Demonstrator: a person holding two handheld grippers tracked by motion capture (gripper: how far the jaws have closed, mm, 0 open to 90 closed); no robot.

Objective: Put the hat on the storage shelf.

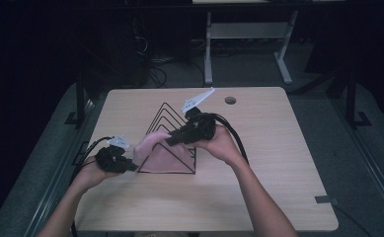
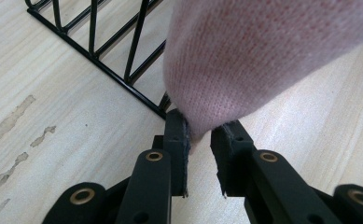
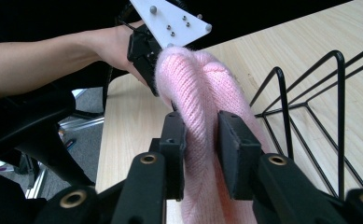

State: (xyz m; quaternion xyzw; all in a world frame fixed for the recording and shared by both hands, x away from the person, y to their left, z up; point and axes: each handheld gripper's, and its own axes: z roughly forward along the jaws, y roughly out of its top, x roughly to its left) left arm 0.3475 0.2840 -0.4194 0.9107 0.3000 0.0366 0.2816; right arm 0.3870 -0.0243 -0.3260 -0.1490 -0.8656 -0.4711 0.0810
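Pink knitted cloth [image 3: 202,116] is pinched between the right gripper [image 3: 201,135] jaws and nipped at its edge by the left gripper [image 2: 200,140], stretched over the black wire triangular rack [image 1: 172,118] on the light wooden table [image 1: 278,148].
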